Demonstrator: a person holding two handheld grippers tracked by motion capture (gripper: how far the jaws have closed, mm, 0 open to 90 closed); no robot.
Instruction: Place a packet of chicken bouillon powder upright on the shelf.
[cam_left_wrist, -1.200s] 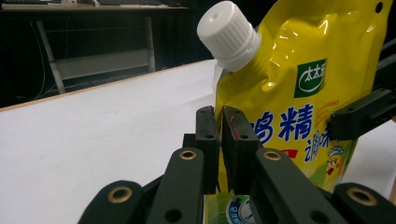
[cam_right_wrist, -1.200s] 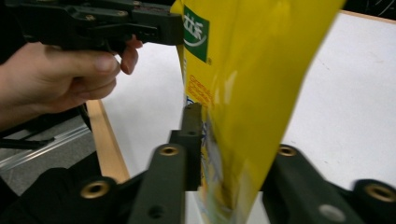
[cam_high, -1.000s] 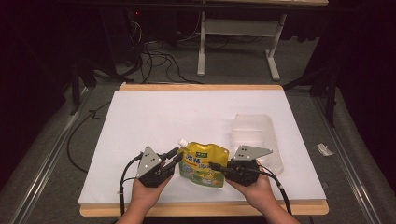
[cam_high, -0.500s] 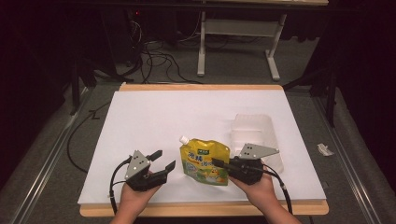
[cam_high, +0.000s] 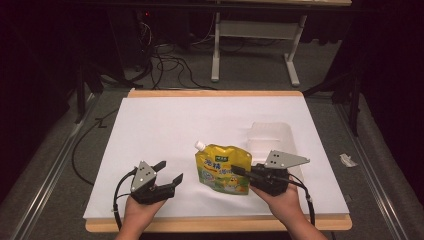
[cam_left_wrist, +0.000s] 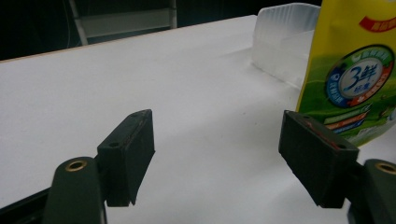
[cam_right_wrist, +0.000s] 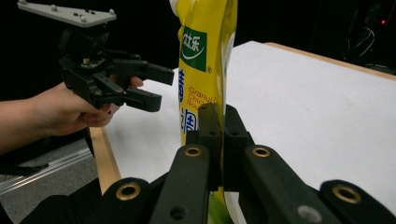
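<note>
A yellow spouted pouch (cam_high: 222, 167) with green print stands upright near the table's front edge, its white cap at the upper left. My right gripper (cam_high: 236, 171) is shut on the pouch's right edge; in the right gripper view its jaws pinch the pouch (cam_right_wrist: 205, 56) near the bottom (cam_right_wrist: 219, 135). My left gripper (cam_high: 170, 171) is open, apart from the pouch and to its left, with nothing between the jaws. The left gripper view has the open gripper (cam_left_wrist: 224, 154) over bare white table, with the pouch (cam_left_wrist: 355, 74) off to the right.
A clear plastic container (cam_high: 270, 137) rests on the white table top (cam_high: 200, 125) behind the right hand, and it stands behind the pouch as the container (cam_left_wrist: 280, 42). The wooden front edge (cam_high: 215, 225) runs just under both hands. Cables and a metal stand lie on the floor beyond.
My left gripper has come off the pouch's left side, opened, and drawn away to the left. The right gripper keeps hold of the pouch, which has barely moved.
</note>
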